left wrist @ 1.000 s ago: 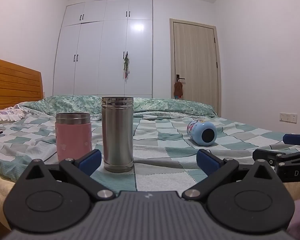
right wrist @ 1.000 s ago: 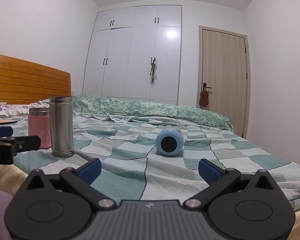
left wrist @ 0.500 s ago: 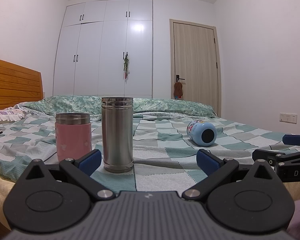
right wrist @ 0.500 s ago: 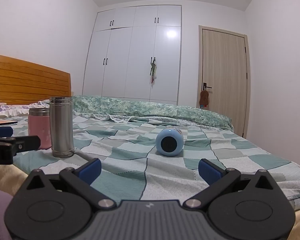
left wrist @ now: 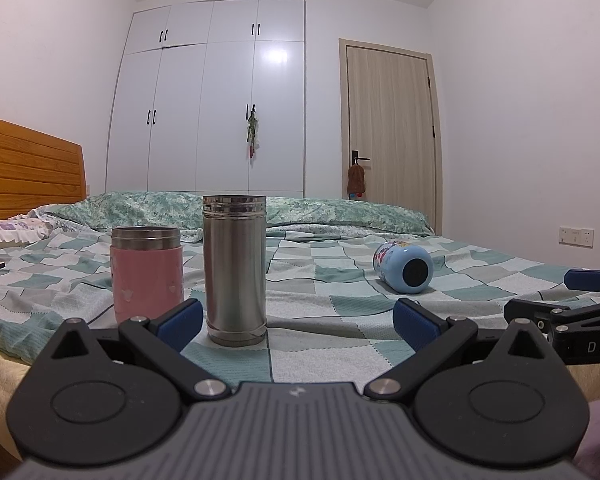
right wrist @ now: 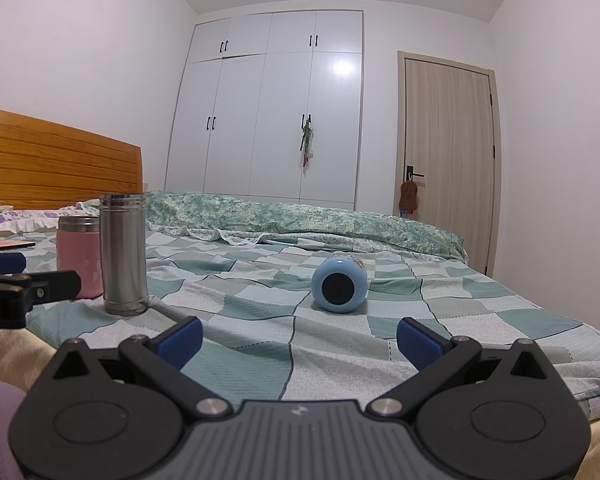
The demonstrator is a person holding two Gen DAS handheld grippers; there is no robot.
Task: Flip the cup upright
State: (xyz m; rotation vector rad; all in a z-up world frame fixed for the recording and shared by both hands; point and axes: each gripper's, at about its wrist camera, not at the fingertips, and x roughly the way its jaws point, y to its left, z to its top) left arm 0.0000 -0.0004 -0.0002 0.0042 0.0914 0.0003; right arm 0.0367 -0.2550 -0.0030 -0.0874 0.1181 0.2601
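Note:
A light blue cup (right wrist: 339,286) lies on its side on the checked bedspread, its dark base facing me; it also shows in the left wrist view (left wrist: 404,266) at the right. My right gripper (right wrist: 298,339) is open and empty, short of the cup and roughly in line with it. My left gripper (left wrist: 298,322) is open and empty, just in front of an upright steel cup (left wrist: 235,267) and an upright pink cup (left wrist: 146,271). Each gripper shows at the edge of the other's view.
The steel cup (right wrist: 124,254) and pink cup (right wrist: 80,256) stand at the left in the right wrist view. A folded green quilt (right wrist: 300,220) lies across the far side of the bed. A wooden headboard (right wrist: 60,168) is at the left, a wardrobe and door behind.

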